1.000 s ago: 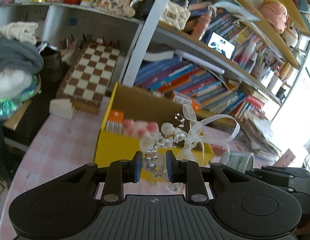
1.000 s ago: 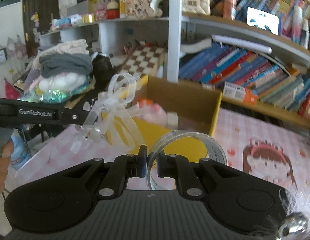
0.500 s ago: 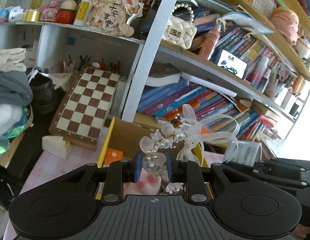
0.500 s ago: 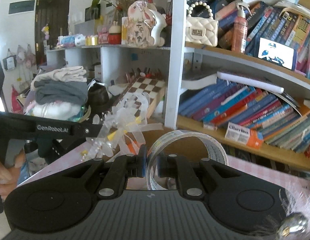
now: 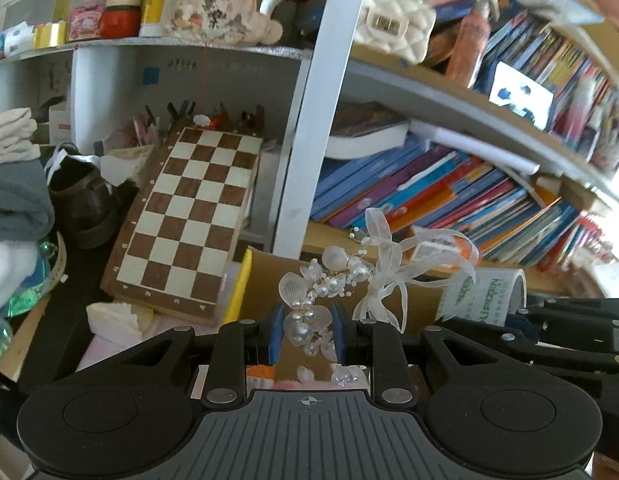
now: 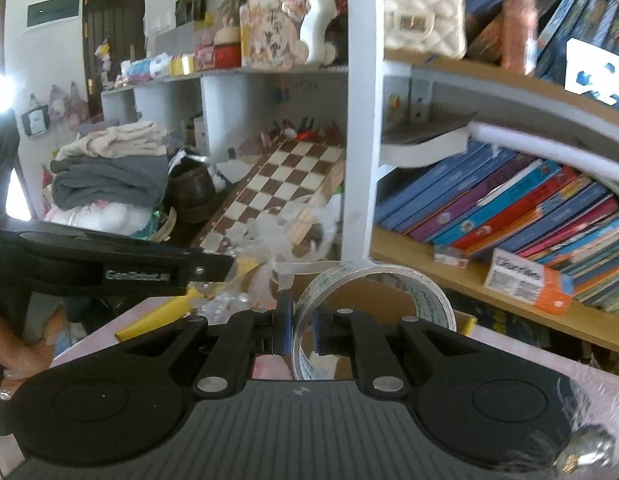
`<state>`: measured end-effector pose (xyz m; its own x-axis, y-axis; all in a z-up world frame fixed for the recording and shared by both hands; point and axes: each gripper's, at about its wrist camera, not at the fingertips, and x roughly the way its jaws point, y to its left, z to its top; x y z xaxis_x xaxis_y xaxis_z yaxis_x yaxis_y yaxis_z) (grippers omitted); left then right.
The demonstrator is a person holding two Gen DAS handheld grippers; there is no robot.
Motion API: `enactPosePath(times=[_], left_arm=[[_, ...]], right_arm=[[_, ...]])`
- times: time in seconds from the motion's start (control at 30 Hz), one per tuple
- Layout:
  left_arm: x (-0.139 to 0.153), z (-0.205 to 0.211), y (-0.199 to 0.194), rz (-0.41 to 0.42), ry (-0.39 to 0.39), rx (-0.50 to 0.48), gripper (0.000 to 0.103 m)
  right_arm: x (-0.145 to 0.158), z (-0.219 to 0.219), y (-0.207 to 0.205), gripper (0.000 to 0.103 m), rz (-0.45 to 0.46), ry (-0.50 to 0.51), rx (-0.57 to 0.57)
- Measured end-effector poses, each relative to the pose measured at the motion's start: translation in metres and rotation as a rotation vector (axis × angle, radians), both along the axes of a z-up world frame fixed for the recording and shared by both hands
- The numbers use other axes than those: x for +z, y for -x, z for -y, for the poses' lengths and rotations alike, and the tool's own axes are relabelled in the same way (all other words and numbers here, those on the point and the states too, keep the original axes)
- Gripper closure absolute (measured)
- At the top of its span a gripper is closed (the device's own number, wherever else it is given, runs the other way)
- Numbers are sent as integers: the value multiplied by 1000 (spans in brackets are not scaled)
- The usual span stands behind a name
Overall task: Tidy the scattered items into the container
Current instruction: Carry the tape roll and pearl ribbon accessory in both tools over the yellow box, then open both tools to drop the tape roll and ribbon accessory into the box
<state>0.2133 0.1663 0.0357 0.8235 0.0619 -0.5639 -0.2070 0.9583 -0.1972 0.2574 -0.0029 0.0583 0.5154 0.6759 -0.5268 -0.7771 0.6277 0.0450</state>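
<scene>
My left gripper point(image 5: 305, 330) is shut on a pearl and ribbon hair ornament point(image 5: 341, 276), held above the yellow cardboard box point(image 5: 239, 292), whose inner wall shows behind it. My right gripper point(image 6: 301, 330) is shut on the wall of a clear tape roll point(image 6: 389, 284), also over the box point(image 6: 361, 300). The tape roll shows in the left wrist view point(image 5: 485, 294) at the right, held by the other gripper. The ornament shows blurred in the right wrist view point(image 6: 269, 240), at the tip of the left gripper.
A chessboard point(image 5: 189, 216) leans on the shelf behind the box. Rows of books point(image 5: 429, 196) fill the shelf at the right. Folded clothes point(image 6: 109, 176) and a brown shoe point(image 5: 83, 200) lie at the left. The pink checked tabletop point(image 6: 549, 360) shows beside the box.
Both grippers have risen and tilted up, so the box has dropped to the bottom of both views. Each still holds its item.
</scene>
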Motion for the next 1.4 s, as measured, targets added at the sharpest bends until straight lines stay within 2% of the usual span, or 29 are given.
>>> enactPosePath(times=[0.37, 0.83, 1.03, 1.2, 1.27, 1.4], left_arm=[[-24, 8, -49, -114, -69, -15, 80], [-44, 17, -71, -183, -101, -43, 79], [-48, 23, -72, -200, -113, -69, 77], [-42, 19, -63, -179, -123, -40, 46], [-39, 19, -57, -167, -118, -34, 39], [-33, 21, -47, -145, -122, -31, 36]], right_arm=[[-30, -18, -49, 94, -117, 32, 37], [-54, -14, -76, 93, -187, 64, -9], [-55, -15, -75, 82, -166, 79, -37], [-51, -7, -72, 64, -139, 85, -91], [-49, -3, -69, 61, -136, 83, -107], [-43, 4, -60, 58, -122, 79, -134]])
